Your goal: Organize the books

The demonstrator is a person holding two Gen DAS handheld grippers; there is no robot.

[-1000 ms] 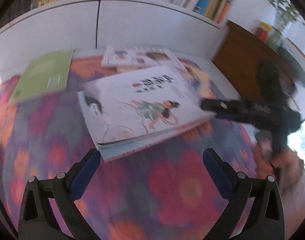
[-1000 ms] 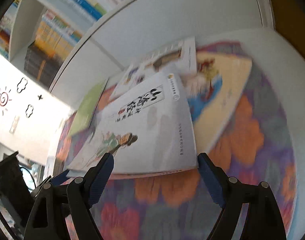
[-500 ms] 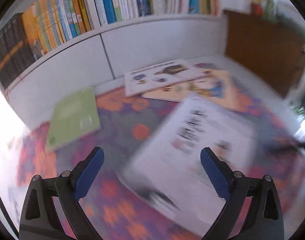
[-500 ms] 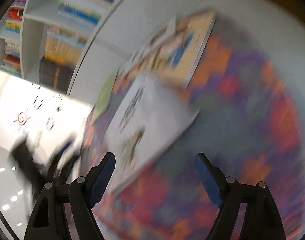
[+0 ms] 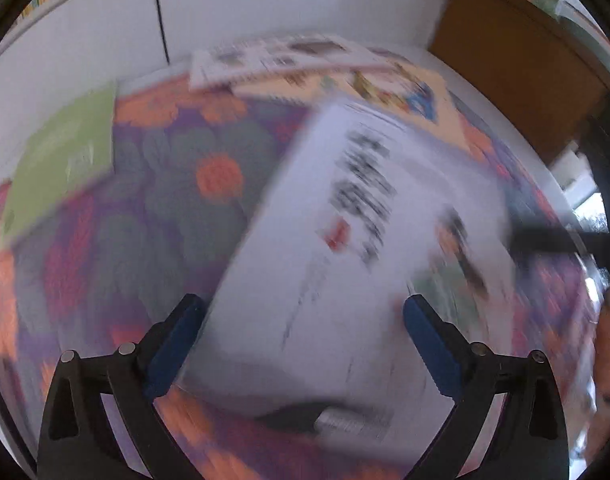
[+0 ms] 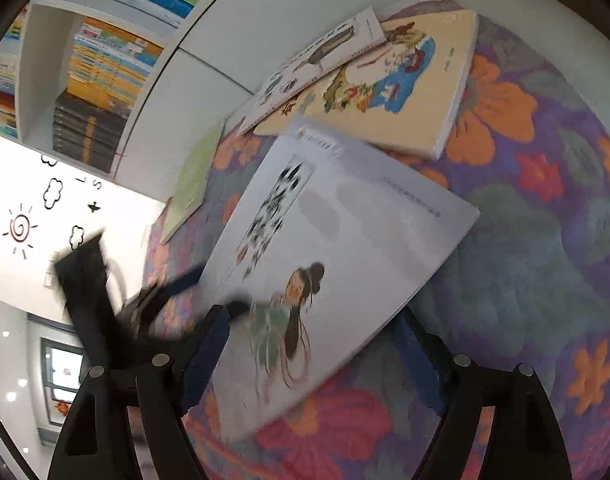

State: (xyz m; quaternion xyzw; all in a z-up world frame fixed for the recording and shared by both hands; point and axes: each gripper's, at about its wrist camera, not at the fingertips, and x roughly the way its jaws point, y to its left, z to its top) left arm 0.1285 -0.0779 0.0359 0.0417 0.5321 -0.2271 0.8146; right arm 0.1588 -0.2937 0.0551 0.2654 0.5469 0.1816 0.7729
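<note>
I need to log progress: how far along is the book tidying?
Done: nothing looks stacked yet. In hand: neither open gripper grips the white book, which lies flat between the right gripper's fingers. Left: it, the green book and two overlapping picture books lie scattered on the floral cloth.

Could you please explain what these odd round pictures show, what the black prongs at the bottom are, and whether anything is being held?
There is no robot here: a person holds a two-finger tool in each hand, each carrying a fisheye camera looking along its blue-padded fingers. One picture comes from the left tool, the other from the right tool; the left tool also appears as a dark blur in the right view.

On the flowered tablecloth lie four books: a large white picture book with a drawn figure nearest, a cream picture book behind it, a white illustrated book overlapping that, and a thin green book to the side. Bookshelves stand behind.

Both tools look open, framing the white book, apparently not holding it.
</note>
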